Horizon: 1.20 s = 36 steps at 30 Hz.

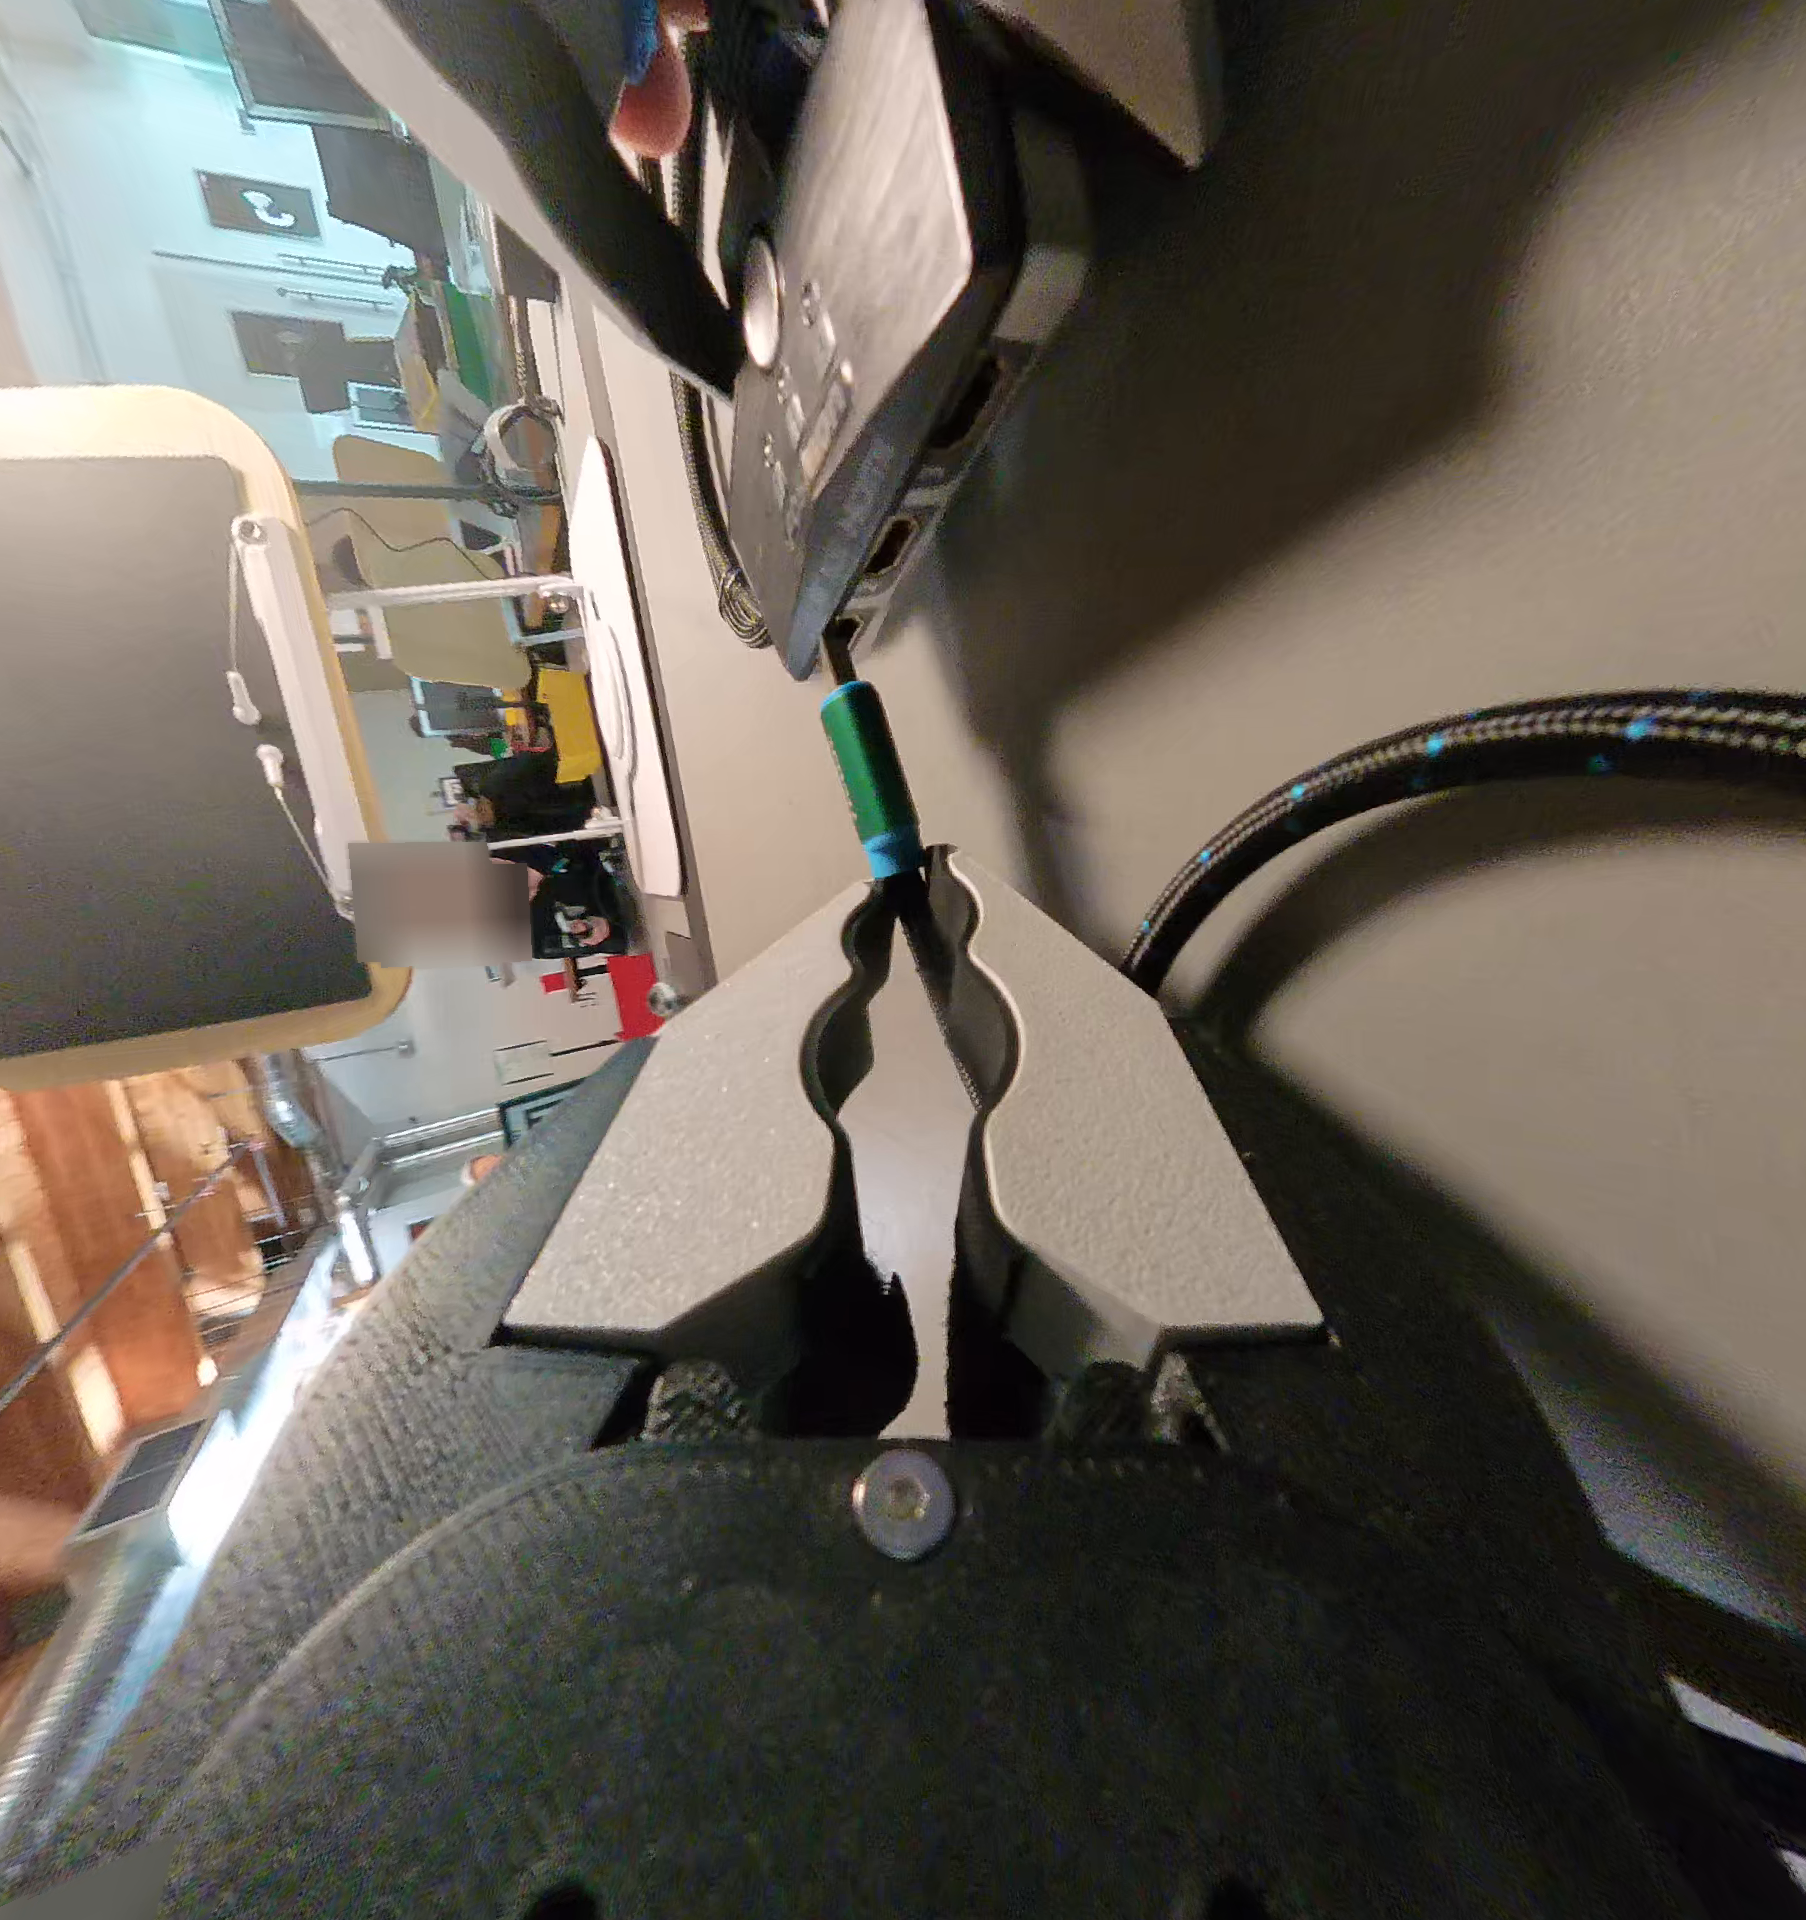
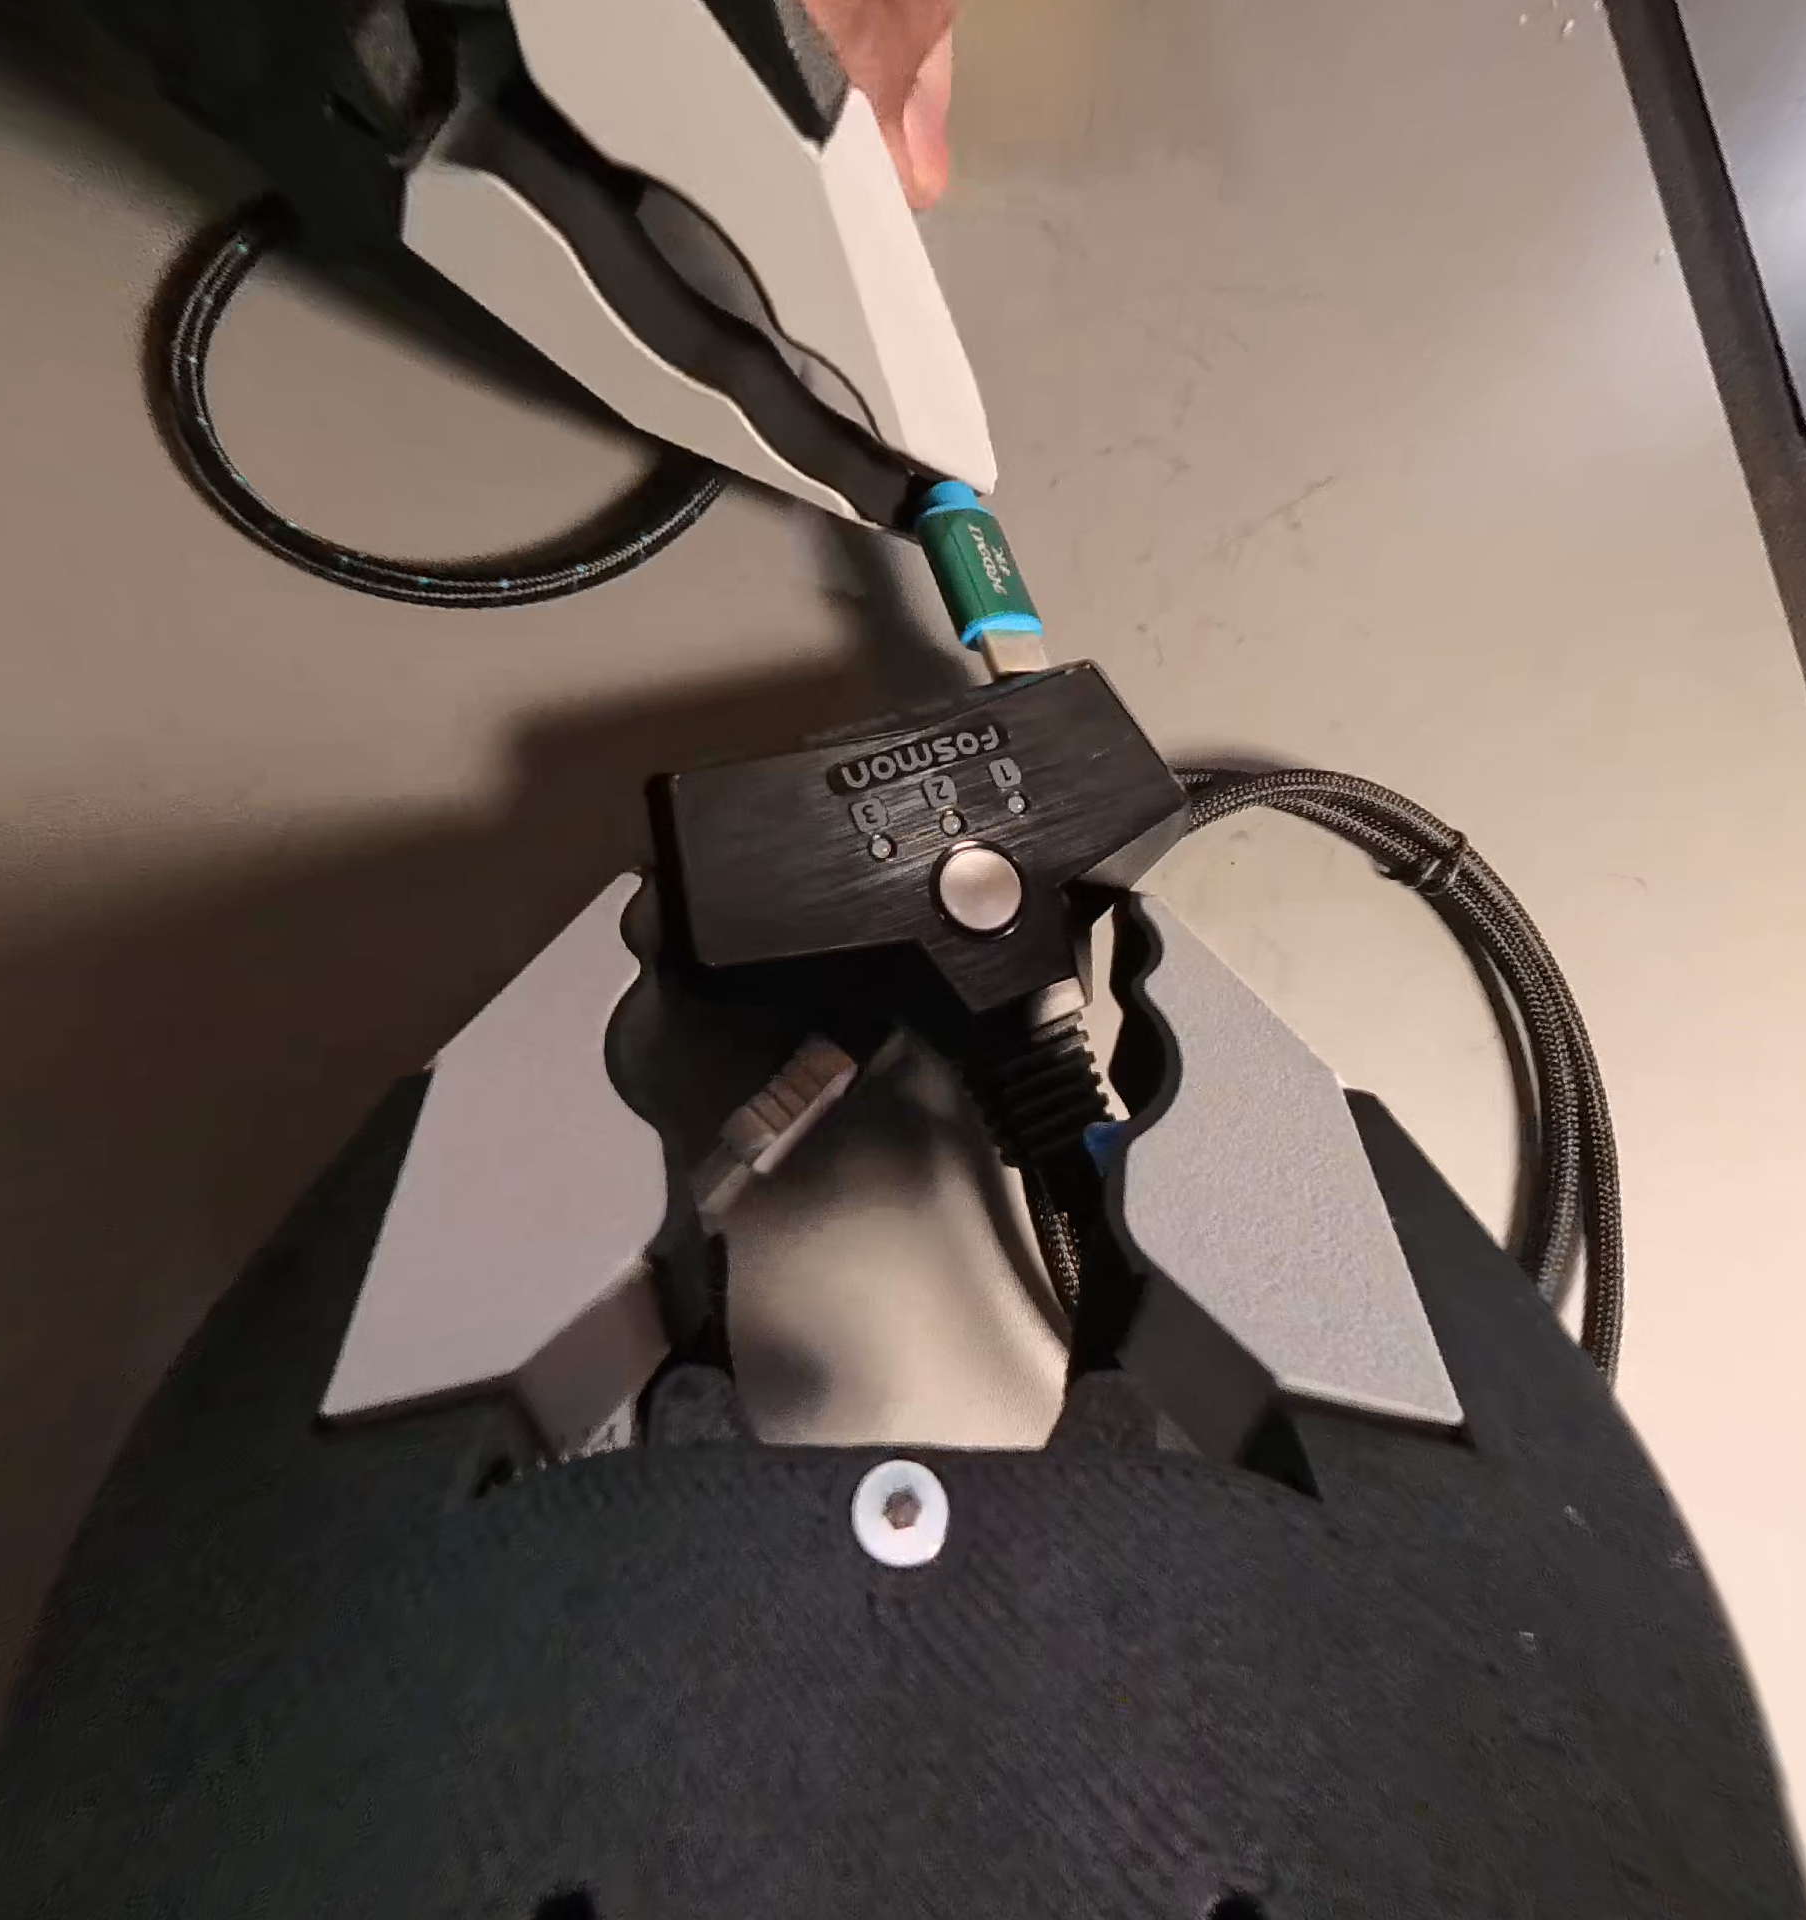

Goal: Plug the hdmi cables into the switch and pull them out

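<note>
The left tongs (image 2: 914, 483) are clamped on the braided cable just behind the green HDMI plug (image 2: 977, 571), whose metal tip sits at a port on the far edge of the black HDMI switch (image 2: 909, 831). The right tongs (image 2: 878, 925) grip the switch's near end above the grey worktop (image 2: 1346, 416).

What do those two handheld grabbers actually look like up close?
Both look alike. The left gripper and right gripper each have a rough, black, rounded plastic body with one silver screw in the middle. From it stick out two pale grey, wedge-shaped fingers that taper to the tips, their dark inner edges cut in wavy scallops. No wiring of their own is visible on them.
</note>
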Tool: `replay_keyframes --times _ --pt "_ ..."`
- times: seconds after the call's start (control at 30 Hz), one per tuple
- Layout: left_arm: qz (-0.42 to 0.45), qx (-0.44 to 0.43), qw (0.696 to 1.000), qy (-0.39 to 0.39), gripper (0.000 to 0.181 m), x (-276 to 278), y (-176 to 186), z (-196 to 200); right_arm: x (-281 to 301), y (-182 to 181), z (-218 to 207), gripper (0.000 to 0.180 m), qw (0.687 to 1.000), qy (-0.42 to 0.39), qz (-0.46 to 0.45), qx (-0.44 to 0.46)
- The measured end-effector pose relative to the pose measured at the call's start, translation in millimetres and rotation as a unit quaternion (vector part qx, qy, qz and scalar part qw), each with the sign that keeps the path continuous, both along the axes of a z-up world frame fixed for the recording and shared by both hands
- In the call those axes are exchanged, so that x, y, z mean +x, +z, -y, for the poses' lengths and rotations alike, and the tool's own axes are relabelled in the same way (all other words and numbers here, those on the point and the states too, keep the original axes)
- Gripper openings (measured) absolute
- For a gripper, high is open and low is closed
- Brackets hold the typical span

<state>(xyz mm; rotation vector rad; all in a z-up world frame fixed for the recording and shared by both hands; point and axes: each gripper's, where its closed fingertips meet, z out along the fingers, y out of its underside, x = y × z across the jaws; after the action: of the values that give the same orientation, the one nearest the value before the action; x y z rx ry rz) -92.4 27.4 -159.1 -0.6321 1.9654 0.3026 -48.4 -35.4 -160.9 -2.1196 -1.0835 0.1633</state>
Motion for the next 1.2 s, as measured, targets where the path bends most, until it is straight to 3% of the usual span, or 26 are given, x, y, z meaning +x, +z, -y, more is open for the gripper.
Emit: replay_keyframes --times 0.4,1.2 --pt "-0.013 0.094 0.995 0.001 0.007 9 3 2 6 4 0 0.087 0.999 -0.018 -0.030 -0.018" --pt "-0.013 0.105 0.994 -0.003 0.007 11 3 4 7 4 3 0.088 0.999 -0.017 -0.037 -0.024"
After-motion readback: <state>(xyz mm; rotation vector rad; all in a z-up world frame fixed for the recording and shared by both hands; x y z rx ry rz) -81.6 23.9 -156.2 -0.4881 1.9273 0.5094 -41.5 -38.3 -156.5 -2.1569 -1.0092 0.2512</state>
